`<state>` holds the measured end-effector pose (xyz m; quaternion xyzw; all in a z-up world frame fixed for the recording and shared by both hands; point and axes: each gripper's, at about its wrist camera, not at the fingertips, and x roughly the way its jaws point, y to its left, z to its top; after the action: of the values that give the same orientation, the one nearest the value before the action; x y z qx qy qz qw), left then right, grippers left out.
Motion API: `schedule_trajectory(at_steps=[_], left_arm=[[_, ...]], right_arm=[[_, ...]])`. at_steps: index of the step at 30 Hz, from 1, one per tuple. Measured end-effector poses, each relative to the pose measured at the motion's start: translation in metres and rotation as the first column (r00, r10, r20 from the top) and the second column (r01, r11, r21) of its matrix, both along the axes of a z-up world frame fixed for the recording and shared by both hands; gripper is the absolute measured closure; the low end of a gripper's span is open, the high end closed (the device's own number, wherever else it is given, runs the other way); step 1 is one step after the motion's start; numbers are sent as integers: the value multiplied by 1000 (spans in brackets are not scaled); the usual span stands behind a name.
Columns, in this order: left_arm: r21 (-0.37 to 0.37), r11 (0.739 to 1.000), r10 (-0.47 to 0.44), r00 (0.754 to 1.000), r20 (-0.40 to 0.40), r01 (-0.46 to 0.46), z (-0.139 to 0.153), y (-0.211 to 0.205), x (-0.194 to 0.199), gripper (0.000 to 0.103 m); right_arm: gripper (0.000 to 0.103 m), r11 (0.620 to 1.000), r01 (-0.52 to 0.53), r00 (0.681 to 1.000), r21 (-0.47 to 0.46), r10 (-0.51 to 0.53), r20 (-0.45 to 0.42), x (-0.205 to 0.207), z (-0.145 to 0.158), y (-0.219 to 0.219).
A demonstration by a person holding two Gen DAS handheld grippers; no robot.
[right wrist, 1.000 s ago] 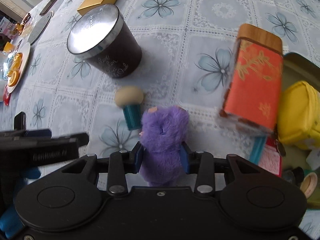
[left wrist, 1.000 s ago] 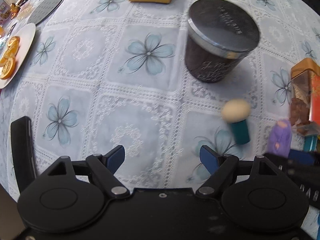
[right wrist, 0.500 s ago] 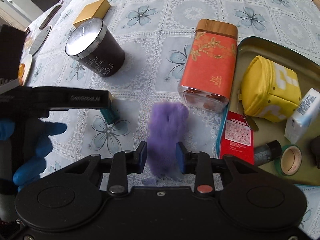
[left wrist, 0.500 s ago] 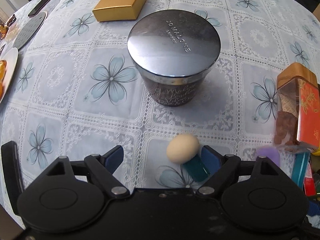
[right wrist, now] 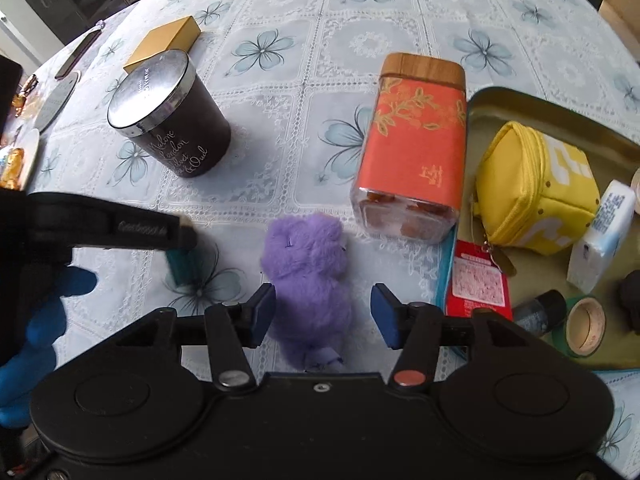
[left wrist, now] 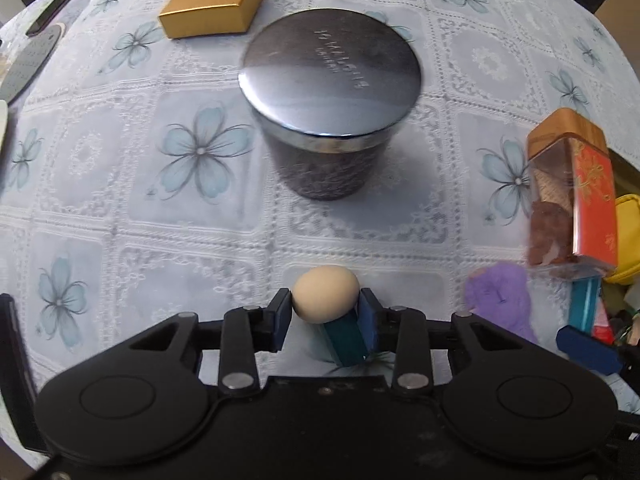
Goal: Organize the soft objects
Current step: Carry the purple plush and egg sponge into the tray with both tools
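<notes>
Since a second ago, my left gripper (left wrist: 324, 316) has slid over the tan-headed sponge brush (left wrist: 326, 299) and pinches it, head and teal base between the pads, likely to lift it. Meanwhile my right gripper's (right wrist: 323, 312) jaws are opening, pads clear of the purple plush (right wrist: 310, 276), which lies fluffy and limp on the tablecloth (right wrist: 280, 120), left of the tray (right wrist: 500, 98) where soft things likely belong.
</notes>
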<state>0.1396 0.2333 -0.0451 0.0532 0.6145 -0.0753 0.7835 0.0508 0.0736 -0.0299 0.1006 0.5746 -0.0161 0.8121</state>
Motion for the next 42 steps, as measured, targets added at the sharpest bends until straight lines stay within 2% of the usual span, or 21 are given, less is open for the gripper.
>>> schedule_trajectory(at_steps=[1,7,12,16,18,20,22,24,26,27,29,31,33,35,42], left_arm=[[3,1000,-2,1000,0,2,-1,7,0,69],[-46,999,-12,1000,1,12,-2,37,0,48],[-69,997,-43,999,0,43,-8,39,3,46],[-51,997,-65,998,-5,65,-14,27,6,45],[-32,996,-85,996,-4,85,-19,17,5,37],[-21,994,-107,994,-1,107,-21,12,2,25],[12,990,-142,990,-4,142,-26,3,-2,22],[22,989,-145,989,-1,145,-26,1,-4,24],[20,992,-127,992,7,126,-23,4,-3,40],[11,994,-112,994,3,112,-21,8,-1,44],[-33,996,-79,997,-15,79,-18,15,4,62],[-102,994,-52,997,-58,46,-15,23,8,73],[-107,994,-29,998,-50,23,-10,26,7,73],[-81,996,-33,999,-20,31,-5,24,3,73],[-86,995,-41,999,6,41,25,10,-28,73]], right_arm=[[48,1000,-9,1000,-1,9,-10,2,-3,3],[46,998,-20,1000,-58,19,-17,9,-16,21],[46,996,-11,1000,-88,9,-17,13,-25,27],[46,996,-6,1000,-93,6,1,12,-24,29],[45,996,-9,1000,-91,10,6,10,-24,29],[39,997,-20,1000,-68,21,14,9,-25,28],[37,996,-47,999,-77,49,14,9,-26,30],[39,993,-64,998,-94,65,7,10,-26,32],[50,992,-43,999,-114,44,2,9,-24,30],[55,994,-38,999,-104,38,-1,9,-23,26],[56,999,-11,1000,-47,10,-17,8,-21,17],[56,1000,24,1000,0,-24,-11,3,-15,9],[56,1000,3,1000,5,-3,13,-2,-6,9],[56,1000,-23,999,1,23,36,-8,4,10],[56,991,-121,990,56,117,77,-34,33,5]])
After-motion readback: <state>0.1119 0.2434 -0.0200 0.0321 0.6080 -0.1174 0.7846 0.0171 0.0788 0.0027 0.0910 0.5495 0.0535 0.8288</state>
